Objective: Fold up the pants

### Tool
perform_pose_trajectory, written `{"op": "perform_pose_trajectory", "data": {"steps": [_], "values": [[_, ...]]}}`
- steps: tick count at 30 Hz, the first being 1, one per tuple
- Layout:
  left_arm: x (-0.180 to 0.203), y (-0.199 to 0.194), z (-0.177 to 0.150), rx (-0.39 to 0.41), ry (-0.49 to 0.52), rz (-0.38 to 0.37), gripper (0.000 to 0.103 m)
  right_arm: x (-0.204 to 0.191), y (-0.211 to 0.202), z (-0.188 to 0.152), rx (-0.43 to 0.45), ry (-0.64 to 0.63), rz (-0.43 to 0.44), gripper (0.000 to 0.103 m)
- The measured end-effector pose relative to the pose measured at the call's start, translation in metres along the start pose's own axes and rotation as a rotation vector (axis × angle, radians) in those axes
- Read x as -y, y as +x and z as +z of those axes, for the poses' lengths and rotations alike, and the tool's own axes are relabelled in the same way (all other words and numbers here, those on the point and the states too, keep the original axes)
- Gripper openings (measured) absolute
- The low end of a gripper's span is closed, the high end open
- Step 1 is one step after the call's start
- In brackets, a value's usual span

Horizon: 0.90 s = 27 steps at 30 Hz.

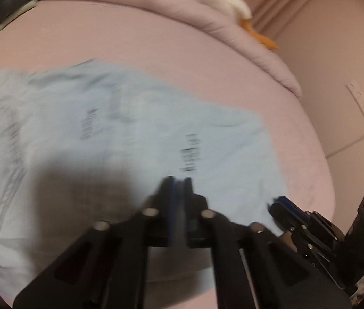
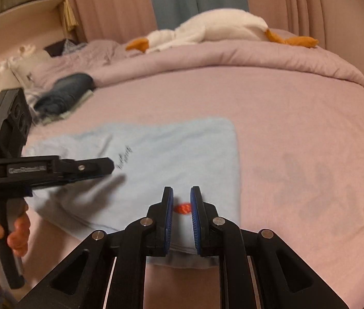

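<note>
Light blue pants (image 2: 171,154) lie folded flat on the pink bed, with dark lettering and a small red mark (image 2: 183,208); they also show, blurred, in the left wrist view (image 1: 130,134). My left gripper (image 1: 179,180) hovers over the pants with its jaws nearly together and nothing between them; it also appears at the left of the right wrist view (image 2: 109,167), held by a hand. My right gripper (image 2: 182,190) is slightly open and empty above the pants' near edge; it also shows at the lower right of the left wrist view (image 1: 278,203).
The pink bed sheet (image 2: 298,134) stretches to the right. A rolled pink duvet (image 2: 233,54) lies at the back with a white goose plush (image 2: 207,29) on it. A dark blue garment (image 2: 66,90) lies at the far left. Curtains hang behind.
</note>
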State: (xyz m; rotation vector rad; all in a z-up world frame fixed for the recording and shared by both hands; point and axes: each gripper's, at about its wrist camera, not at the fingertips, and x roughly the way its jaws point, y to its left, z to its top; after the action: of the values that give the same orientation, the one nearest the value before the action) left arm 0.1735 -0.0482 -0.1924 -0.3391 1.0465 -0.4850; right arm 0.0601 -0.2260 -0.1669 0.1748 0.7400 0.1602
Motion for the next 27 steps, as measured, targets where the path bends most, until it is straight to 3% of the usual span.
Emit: {"op": "perform_pose_trajectory", "data": {"steps": [4, 11, 14, 21, 24, 27], "values": [[-0.027, -0.022, -0.01, 0.034, 0.024, 0.07, 0.003, -0.003, 0.012, -0.009, -0.032, -0.024, -0.014, 0.015], [-0.034, -0.036, -0.028, 0.065, 0.036, 0.078, 0.003, -0.002, 0.006, 0.001, -0.039, 0.02, 0.047, 0.015], [-0.032, -0.031, -0.025, 0.066, 0.004, 0.049, 0.003, -0.017, 0.009, 0.009, -0.028, 0.011, 0.152, 0.015], [-0.038, -0.038, -0.026, 0.058, -0.01, -0.021, 0.004, -0.08, 0.066, 0.034, -0.113, -0.053, 0.317, 0.015], [-0.04, -0.04, -0.029, 0.062, -0.004, -0.04, 0.003, -0.099, 0.091, 0.049, -0.144, -0.044, 0.332, 0.015], [-0.043, -0.04, -0.031, 0.063, -0.017, -0.063, 0.003, -0.111, 0.115, 0.061, -0.179, -0.053, 0.282, 0.013]]}}
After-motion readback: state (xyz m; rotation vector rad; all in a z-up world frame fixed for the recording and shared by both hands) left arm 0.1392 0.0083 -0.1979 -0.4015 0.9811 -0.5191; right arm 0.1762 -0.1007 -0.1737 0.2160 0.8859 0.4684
